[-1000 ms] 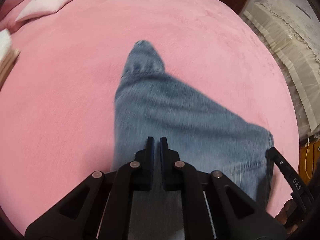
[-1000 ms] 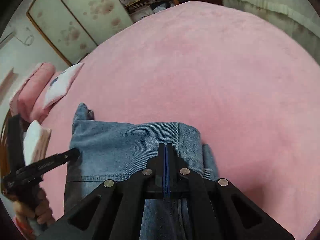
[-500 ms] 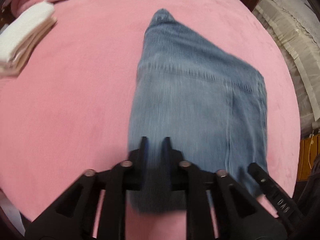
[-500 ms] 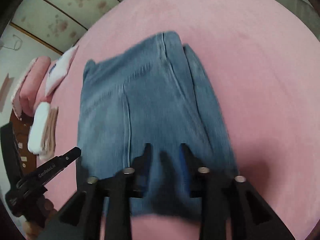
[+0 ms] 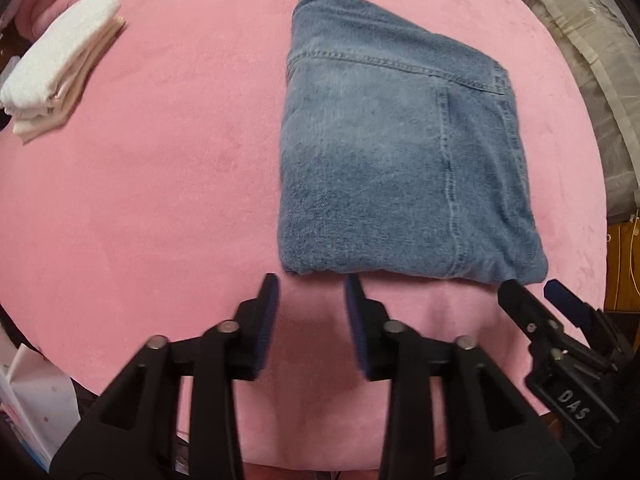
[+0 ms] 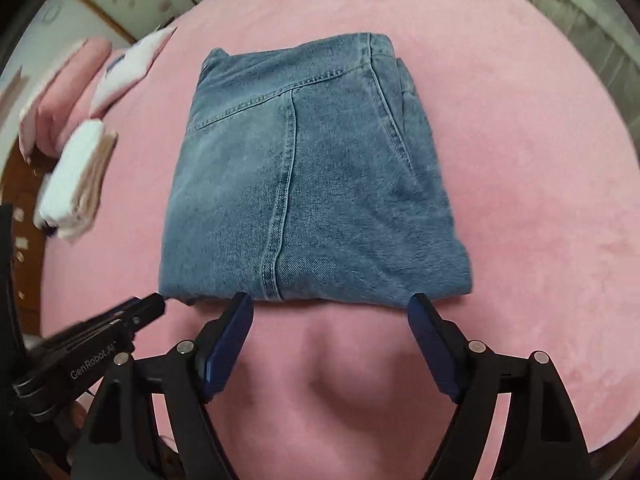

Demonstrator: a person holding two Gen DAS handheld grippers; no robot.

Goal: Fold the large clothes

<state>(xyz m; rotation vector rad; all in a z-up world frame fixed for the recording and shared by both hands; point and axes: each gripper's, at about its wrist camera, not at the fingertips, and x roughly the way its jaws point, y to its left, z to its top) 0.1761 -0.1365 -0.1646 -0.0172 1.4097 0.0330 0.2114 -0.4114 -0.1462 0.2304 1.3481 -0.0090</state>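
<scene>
A pair of blue jeans (image 5: 392, 160) lies folded into a flat rectangle on the pink bed (image 5: 160, 200); it also shows in the right wrist view (image 6: 304, 184). My left gripper (image 5: 312, 286) is open and empty, just short of the fold's near left edge. My right gripper (image 6: 332, 304) is wide open and empty, just short of the near edge. Each gripper shows in the other's view: the right one (image 5: 536, 292) at the jeans' near right corner, the left one (image 6: 148, 306) at the near left corner.
A stack of folded white and cream towels (image 5: 60, 64) lies at the bed's far left, also in the right wrist view (image 6: 76, 180). Pink and white pillows (image 6: 80, 76) lie beyond it. A cream quilted cover (image 5: 592, 40) lies off the bed's right side.
Both grippers were shut on the jeans' edge. They have opened, let it go and drawn back toward the near edge of the bed. The jeans now lie folded flat.
</scene>
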